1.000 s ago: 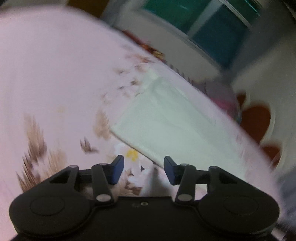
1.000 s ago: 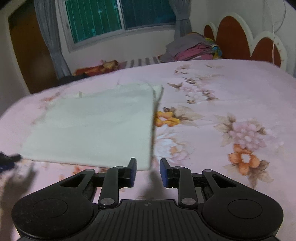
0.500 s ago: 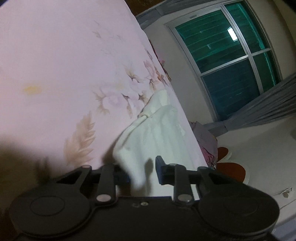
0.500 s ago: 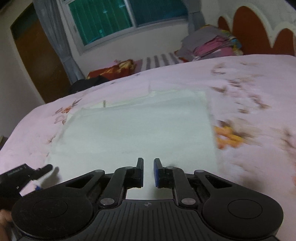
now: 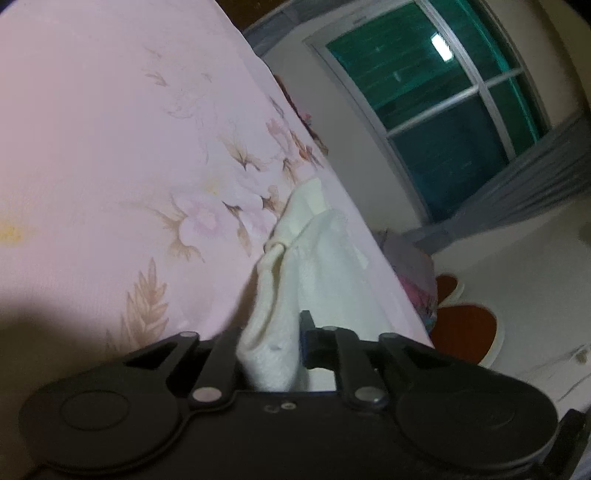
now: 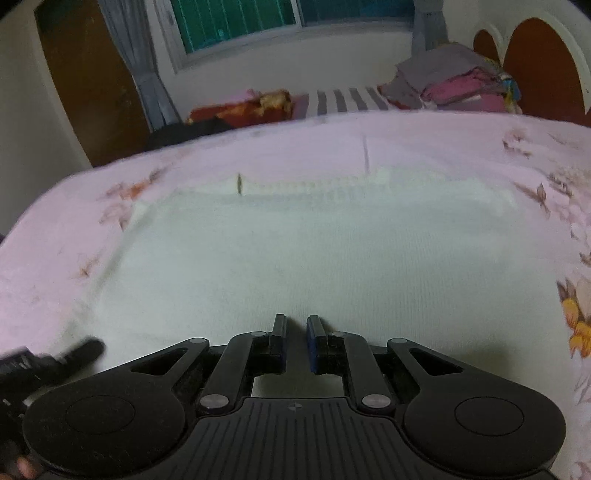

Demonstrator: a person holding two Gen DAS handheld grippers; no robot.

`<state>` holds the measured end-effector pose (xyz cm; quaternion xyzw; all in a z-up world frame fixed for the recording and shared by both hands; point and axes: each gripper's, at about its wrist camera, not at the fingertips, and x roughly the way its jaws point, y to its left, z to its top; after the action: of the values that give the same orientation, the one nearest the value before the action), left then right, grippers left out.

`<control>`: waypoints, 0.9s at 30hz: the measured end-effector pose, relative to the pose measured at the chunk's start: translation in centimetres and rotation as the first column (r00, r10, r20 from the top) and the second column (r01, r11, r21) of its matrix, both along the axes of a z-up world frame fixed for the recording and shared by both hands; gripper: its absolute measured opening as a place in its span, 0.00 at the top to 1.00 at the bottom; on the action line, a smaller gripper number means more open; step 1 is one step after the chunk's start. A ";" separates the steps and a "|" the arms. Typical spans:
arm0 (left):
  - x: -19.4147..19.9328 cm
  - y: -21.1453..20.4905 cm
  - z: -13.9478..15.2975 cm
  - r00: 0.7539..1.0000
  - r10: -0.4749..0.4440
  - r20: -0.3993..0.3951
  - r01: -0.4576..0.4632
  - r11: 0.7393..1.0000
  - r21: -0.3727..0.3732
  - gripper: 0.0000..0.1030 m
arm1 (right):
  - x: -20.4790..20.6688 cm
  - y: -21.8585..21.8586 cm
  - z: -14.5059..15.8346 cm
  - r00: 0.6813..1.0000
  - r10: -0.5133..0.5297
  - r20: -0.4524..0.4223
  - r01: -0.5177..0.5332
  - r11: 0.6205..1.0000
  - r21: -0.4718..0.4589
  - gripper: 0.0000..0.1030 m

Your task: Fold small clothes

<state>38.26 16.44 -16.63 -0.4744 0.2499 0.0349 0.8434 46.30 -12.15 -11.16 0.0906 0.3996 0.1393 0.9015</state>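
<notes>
**Corner Grasp Established, Fold Not Yet Made**

On the pink floral bedsheet point(image 6: 406, 147), a pale cream garment point(image 6: 314, 251) lies spread flat in a roughly rectangular outline, its far edge toward the window point(image 6: 236, 18).

Left side: the left gripper point(image 5: 271, 343) holds a bunched corner of the garment point(image 5: 317, 266) between its fingers. The cloth fills the gap from one finger to the other and rises in a gathered ridge away from the camera. In the right wrist view, the same gripper point(image 6: 79, 352) appears as a dark, blurred shape at the garment's near left corner.

Centre: the right gripper point(image 6: 296, 328) sits low at the middle of the garment's near edge. Its fingers stand narrow, with a slim gap between them. Whether any cloth lies in that gap cannot be determined; the fabric seen there may simply lie beneath.

Right side: the garment's right edge lies flat on the sheet beside the printed flowers point(image 6: 576, 317). A stack of folded clothes point(image 6: 458, 85) rests at the far edge of the bed, near the headboard point(image 6: 535, 62).

Task status: judged from the layout, the garment is spread and one corner is gripped. No fold across the main panel is visible. Folding the piece down and setting it aside remain to be done.

Garment condition: the fabric shows a fine knit texture, is largely smooth, and has two short dark marks near its far edge.
</notes>
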 end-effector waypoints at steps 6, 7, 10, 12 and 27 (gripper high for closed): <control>0.6 -0.6 0.7 1.000 0.004 -0.013 -0.003 0.999 0.032 0.90 | 0.7 -0.1 -1.6 1.000 0.015 0.001 -0.015 0.998 0.057 0.92; 0.9 -0.6 1.0 1.000 -0.014 -0.027 0.015 0.999 0.050 0.93 | 0.7 -0.3 -1.7 1.000 0.011 0.001 -0.011 0.997 0.071 0.94; 1.0 -1.2 2.9 0.999 -0.042 0.010 0.040 0.993 0.111 0.93 | 1.0 -1.2 -1.8 1.000 0.002 -0.012 -0.001 0.995 0.104 1.00; 1.1 -2.5 5.0 0.996 -0.080 0.040 0.072 0.982 0.174 0.93 | 1.3 -1.5 -1.8 1.000 0.024 -0.015 -0.022 0.992 0.121 1.00; 4.9 -26.7 11.1 0.811 -0.560 -0.169 0.545 0.620 0.564 0.92 | -0.9 -20.0 1.3 0.981 -0.191 0.024 0.169 0.915 0.366 1.00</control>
<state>43.21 -10.31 -5.51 -0.0895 0.3500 -0.1557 0.9194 45.39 -32.19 -9.90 0.2875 0.3300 0.1299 0.8897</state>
